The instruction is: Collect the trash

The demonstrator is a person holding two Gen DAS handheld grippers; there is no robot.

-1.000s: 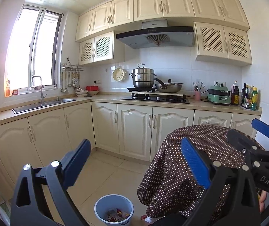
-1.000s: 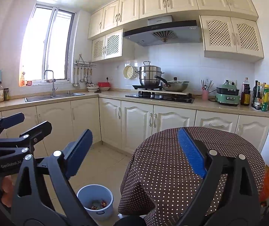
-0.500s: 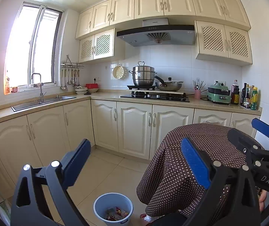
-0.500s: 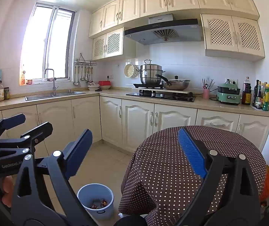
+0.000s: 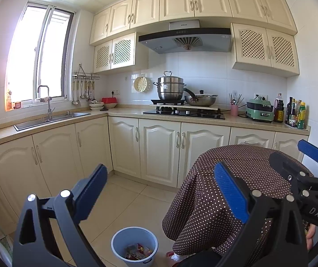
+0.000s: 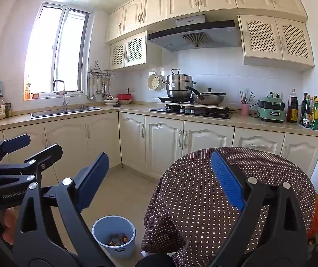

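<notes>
While both grippers hung raised over the kitchen floor, neither held anything: the left gripper had its blue pads spread wide with only floor and cloth between them, and the right gripper stood equally wide apart and empty. They sat side by side (each showing at the edge of the other's view), aimed out at the room rather than down, which I judged a resting pose after the work, not a reach. Collected trash, a heap of crumpled wrappers, lay at the bottom of the blue bin, and the bin stood on the tiled floor just beside the draped edge of the round table. Its brown dotted cloth showed no litter on the top that could be seen, so the task seemed largely finished. Behind ran cream cabinets, a sink under the bright window, and a stove bearing a steel pot.
</notes>
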